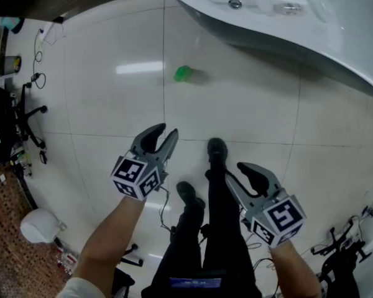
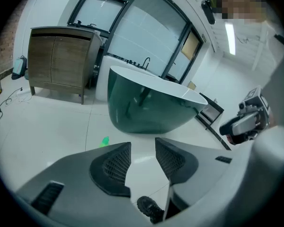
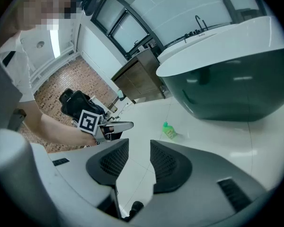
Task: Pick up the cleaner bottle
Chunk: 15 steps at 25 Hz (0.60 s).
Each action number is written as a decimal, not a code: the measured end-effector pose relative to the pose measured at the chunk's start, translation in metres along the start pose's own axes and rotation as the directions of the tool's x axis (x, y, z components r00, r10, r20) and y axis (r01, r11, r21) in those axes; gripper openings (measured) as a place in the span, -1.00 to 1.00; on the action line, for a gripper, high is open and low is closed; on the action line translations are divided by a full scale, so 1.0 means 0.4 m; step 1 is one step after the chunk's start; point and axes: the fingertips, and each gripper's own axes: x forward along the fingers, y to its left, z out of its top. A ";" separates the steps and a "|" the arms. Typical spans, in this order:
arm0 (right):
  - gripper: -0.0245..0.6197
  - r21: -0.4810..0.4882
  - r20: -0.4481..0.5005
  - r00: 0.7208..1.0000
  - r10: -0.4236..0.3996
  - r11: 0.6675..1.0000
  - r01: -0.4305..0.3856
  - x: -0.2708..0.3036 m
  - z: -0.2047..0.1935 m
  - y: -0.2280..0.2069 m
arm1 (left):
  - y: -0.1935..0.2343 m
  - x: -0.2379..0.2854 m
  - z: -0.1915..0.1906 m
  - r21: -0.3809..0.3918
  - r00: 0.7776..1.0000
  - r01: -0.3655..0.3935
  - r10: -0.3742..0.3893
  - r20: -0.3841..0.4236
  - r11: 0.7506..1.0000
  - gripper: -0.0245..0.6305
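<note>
The green cleaner bottle (image 1: 183, 73) stands on the white tiled floor, a short way out from the bathtub. It shows small in the left gripper view (image 2: 104, 141) and in the right gripper view (image 3: 169, 131). My left gripper (image 1: 165, 133) hangs in the air well short of the bottle, its jaws open (image 2: 143, 144) with nothing between them. My right gripper (image 1: 239, 172) is held lower and to the right, also open (image 3: 139, 143) and empty. Each gripper shows in the other's view: the left gripper (image 3: 105, 126) and the right gripper (image 2: 246, 122).
A large bathtub (image 1: 286, 23), white above and dark on its outer wall (image 2: 151, 108), curves past the bottle. A wooden cabinet (image 2: 61, 56) stands beside it. The person's black shoes (image 1: 216, 148) are below the grippers. Office chairs (image 1: 12, 113), cables and a white bin (image 1: 40, 225) line the left edge.
</note>
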 end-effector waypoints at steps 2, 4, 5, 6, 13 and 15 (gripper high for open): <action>-0.44 0.005 -0.014 1.000 0.005 1.000 -0.005 0.010 -0.018 -0.009 | 0.009 0.020 -0.012 -0.002 1.000 -0.002 0.002 -0.003 1.000 -0.44; -0.44 0.012 -0.027 1.000 0.008 1.000 -0.008 0.019 -0.035 -0.022 | 0.023 0.044 -0.027 -0.005 1.000 -0.008 0.008 -0.004 1.000 -0.44; -0.44 0.015 -0.032 0.999 0.009 1.000 -0.009 0.022 -0.043 -0.029 | 0.031 0.057 -0.036 -0.005 1.000 -0.013 0.013 -0.006 1.000 -0.44; -0.44 0.018 -0.037 0.999 0.010 1.000 -0.010 0.026 -0.051 -0.036 | 0.040 0.070 -0.045 -0.004 1.000 -0.019 0.019 -0.008 1.000 -0.44; -0.44 0.045 -0.068 0.998 0.012 0.999 -0.009 0.063 -0.091 -0.087 | 0.127 0.180 -0.124 0.012 0.997 -0.070 0.070 -0.037 0.998 -0.44; -0.44 0.052 -0.075 0.997 0.011 0.999 -0.007 0.079 -0.099 -0.107 | 0.151 0.214 -0.139 0.018 0.996 -0.077 0.078 -0.041 0.997 -0.43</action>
